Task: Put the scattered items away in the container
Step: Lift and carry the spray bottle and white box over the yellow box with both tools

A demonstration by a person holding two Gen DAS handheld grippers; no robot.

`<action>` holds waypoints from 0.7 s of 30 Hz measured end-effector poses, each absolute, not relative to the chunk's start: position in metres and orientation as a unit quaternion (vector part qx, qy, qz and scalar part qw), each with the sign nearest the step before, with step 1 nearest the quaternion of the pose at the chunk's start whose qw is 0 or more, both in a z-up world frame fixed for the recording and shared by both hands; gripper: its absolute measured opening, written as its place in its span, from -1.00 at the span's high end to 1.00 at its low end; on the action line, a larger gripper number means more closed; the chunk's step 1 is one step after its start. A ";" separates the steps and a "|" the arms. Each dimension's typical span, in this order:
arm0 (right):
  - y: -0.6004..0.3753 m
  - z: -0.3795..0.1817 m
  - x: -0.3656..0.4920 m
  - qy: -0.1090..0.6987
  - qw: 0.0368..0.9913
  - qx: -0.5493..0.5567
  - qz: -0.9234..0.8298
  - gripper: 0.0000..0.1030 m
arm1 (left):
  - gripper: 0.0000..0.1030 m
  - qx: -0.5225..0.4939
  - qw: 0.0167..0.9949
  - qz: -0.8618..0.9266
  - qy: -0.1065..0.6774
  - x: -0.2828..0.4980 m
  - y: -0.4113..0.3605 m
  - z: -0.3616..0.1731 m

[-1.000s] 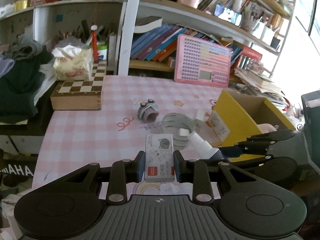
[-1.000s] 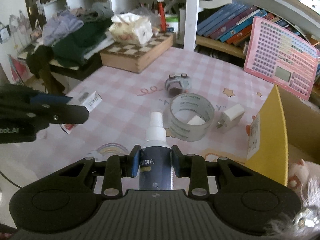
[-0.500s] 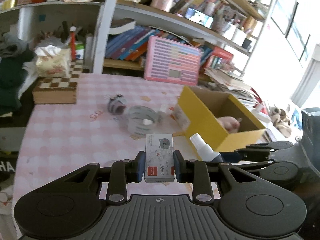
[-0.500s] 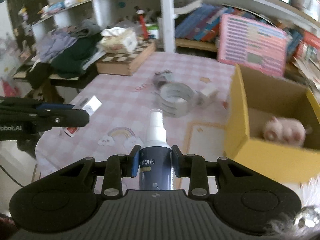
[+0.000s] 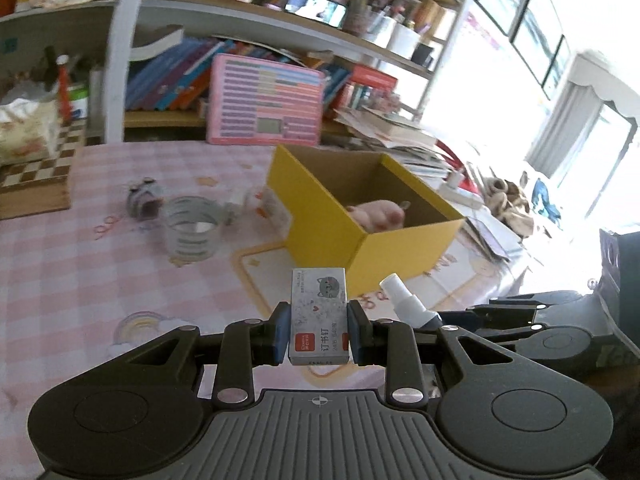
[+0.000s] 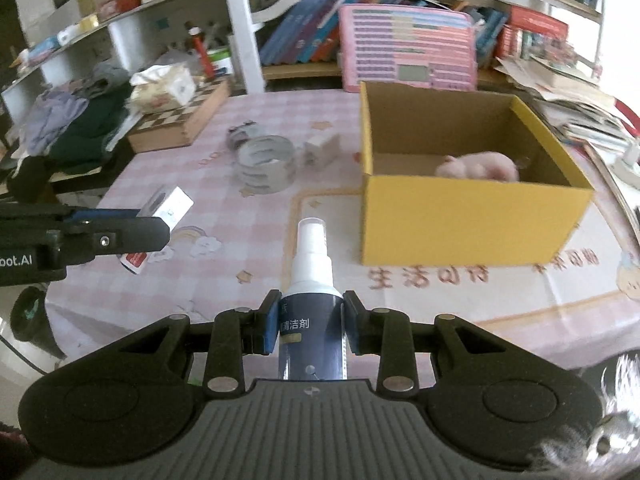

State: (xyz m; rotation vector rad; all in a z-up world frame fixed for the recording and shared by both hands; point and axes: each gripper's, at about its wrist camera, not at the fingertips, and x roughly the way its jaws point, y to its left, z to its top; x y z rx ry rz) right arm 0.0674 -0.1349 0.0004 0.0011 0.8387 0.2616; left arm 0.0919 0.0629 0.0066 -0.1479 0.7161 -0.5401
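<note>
Left wrist view. The left gripper (image 5: 319, 330) is clamped on a small flat staple box (image 5: 319, 314) of printed card, its near end hidden between the blue pads. The box is held above the pink checked tablecloth (image 5: 80, 272), short of the near corner of the yellow cardboard box (image 5: 320, 216). That container is open-topped, with plain brown inner walls; a pink plush toy (image 5: 378, 215) lies inside, partly cut off by the near wall. To the far left of the container stand a clear tape roll (image 5: 192, 232), a small grey object (image 5: 144, 202) too blurred to identify, and a white item (image 5: 236, 202) half hidden behind the roll. At right, the right gripper (image 5: 452, 322) is seen side-on, gripping a spray bottle (image 5: 406, 304); only the bottle's white nozzle and neck are visible. The window area at far right is overexposed.

Right wrist view. The right gripper (image 6: 308, 320) is closed on the spray bottle (image 6: 310, 312), a dark blue cylinder with a white pump head; its base is hidden by the gripper body. The bottle is held above the cloth, near and left of the yellow cardboard box (image 6: 460, 220). The plush toy (image 6: 478, 166) rests in the far right interior, blurred. At left the left gripper (image 6: 160, 222) enters, cut off by the frame edge, holding the staple box (image 6: 166, 208). The tape roll (image 6: 266, 164) and a white plug-shaped block (image 6: 322, 150) sit on the cloth, left of the container.
</note>
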 end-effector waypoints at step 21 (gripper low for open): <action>-0.222 -0.006 0.064 0.424 0.902 0.033 0.071 0.41 | 0.46 -0.043 0.876 -0.323 0.357 0.118 -0.026 0.004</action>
